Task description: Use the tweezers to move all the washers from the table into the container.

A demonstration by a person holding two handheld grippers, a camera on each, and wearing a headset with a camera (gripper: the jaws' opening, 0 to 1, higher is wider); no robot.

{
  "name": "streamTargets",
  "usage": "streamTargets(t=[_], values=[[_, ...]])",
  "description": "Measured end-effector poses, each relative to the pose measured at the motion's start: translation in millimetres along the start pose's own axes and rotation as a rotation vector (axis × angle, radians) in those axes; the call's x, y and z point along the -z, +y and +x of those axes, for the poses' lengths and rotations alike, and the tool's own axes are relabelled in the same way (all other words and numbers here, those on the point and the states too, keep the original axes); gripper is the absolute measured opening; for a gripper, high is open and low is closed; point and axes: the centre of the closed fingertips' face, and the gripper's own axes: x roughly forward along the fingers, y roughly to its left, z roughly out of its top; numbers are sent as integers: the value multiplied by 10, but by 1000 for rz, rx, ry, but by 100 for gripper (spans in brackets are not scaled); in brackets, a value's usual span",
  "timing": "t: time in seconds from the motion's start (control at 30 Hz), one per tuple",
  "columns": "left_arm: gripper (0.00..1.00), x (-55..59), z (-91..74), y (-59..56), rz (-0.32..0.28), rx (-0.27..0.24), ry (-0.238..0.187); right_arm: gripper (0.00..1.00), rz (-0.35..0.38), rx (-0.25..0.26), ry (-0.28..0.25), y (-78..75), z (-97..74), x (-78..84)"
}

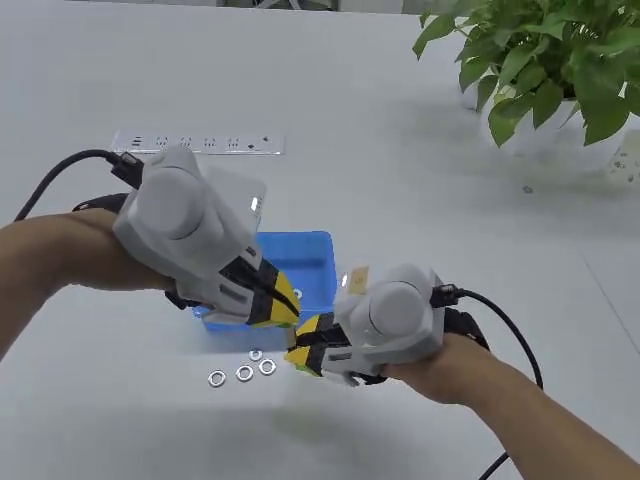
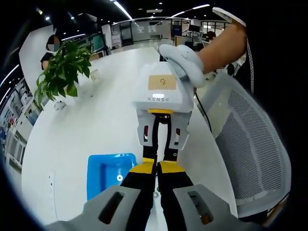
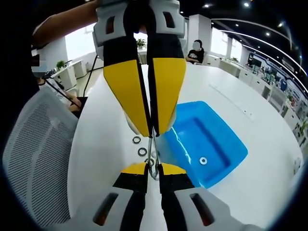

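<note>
Tweezers point(image 3: 153, 150) are pinched at both ends just off the blue container point(image 1: 305, 262). The right gripper point(image 3: 153, 169) has its jaws drawn narrow on one end, and the left gripper point(image 3: 153, 131) is clamped on the other, tip to tip. Four loose washers point(image 1: 244, 373) lie on the table point(image 1: 400, 150) just beside the container. A single washer point(image 3: 203, 160) sits inside it. Beyond the container is a power strip point(image 1: 200, 143), and well apart from it, a potted plant point(image 1: 540, 60).

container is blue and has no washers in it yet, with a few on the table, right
Not quite: the container holds one washer, as the right gripper view shows. It is blue, and a few washers do lie on the table.
</note>
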Motion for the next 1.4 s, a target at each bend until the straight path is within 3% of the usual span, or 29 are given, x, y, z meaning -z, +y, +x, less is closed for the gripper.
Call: streamTargets(t=[0.8, 1.07, 1.4], values=[[5, -204, -345, 89, 32, -48, 9, 10, -46, 11, -43, -78, -183, -389], [5, -262, -448, 203, 44, -79, 2, 10, -80, 23, -44, -206, -223, -518], [5, -256, -498, 372, 52, -105, -5, 10, -99, 29, -47, -381, -205, -592]])
